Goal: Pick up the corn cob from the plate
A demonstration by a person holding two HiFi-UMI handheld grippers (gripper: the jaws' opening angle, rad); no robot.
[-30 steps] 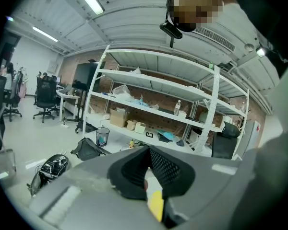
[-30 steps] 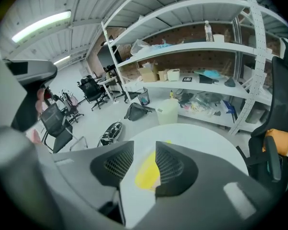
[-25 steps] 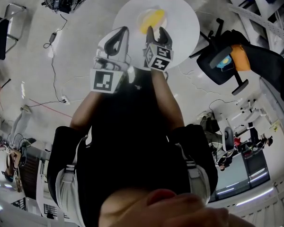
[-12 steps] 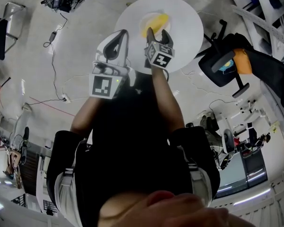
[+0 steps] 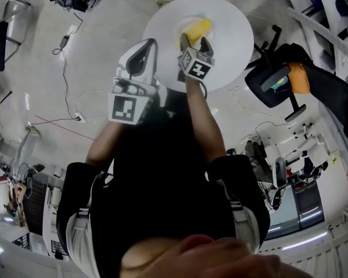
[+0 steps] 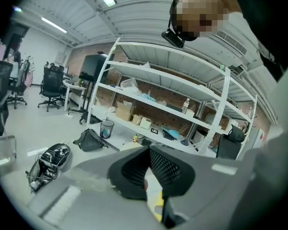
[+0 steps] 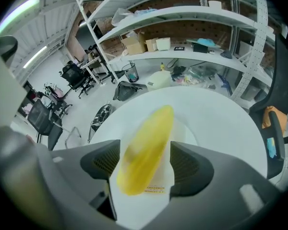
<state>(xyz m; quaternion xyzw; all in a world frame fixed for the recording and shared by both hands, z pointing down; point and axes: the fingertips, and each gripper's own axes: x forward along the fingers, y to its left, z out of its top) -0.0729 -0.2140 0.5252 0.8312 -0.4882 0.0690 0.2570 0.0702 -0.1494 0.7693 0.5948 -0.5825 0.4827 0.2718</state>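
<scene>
The head view takes in the whole round white bench (image 5: 232, 33) with both tools over its near edge. Only the right gripper view looks down between the right hand-held gripper's (image 5: 195, 39) spread jaws, where the corn cob (image 7: 146, 147) lies lengthwise on the white plate (image 7: 182, 126). These jaws have just been opening, one on each side of the cob's near end, and bare white shows beside the right pad. The left hand-held gripper (image 5: 146, 46) is clenched on nothing and held just beside the right one. Its own view looks out level to white shelving (image 6: 182, 109) with boxes and catches only a yellow sliver low between its pads. A white slip (image 7: 156, 189) under the cob carries small print, too blurred to read. Each marker cube shows only black-and-white squares. Against the earlier head views, the right tool has come down, and its tips now overlap the cob.
</scene>
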